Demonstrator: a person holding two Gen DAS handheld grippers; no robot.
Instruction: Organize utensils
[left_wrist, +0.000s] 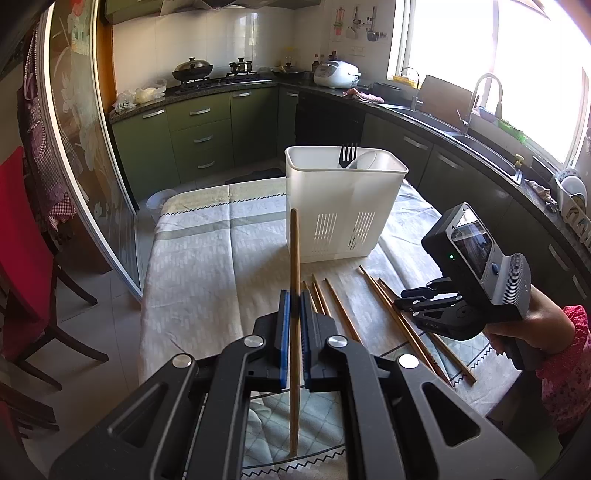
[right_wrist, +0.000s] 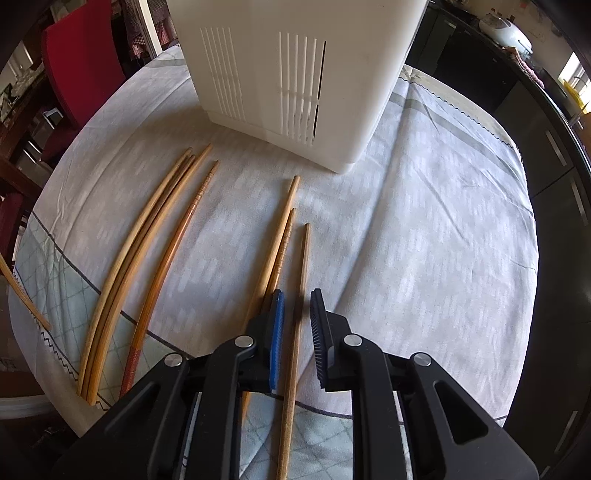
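A kitchen table draped in a pale grey-and-white patterned cloth. A tall white plastic utensil caddy with slotted sides stands toward twelve o'clock on it; a black fork already pokes out of the top.

The left tongs are clamped on one long brown wooden chopstick, held upright in the air just short of the caddy.

The right tongs, pointing steeply down at about four o'clock from the left ones, straddle another wooden chopstick lying on the cloth; a gap shows on both sides, so the pads do not grip it. Seven more loose chopsticks lie beside it.

The step in hand looks like loading chopsticks. Next, the lifted one likely needs carrying over the rim and releasing.
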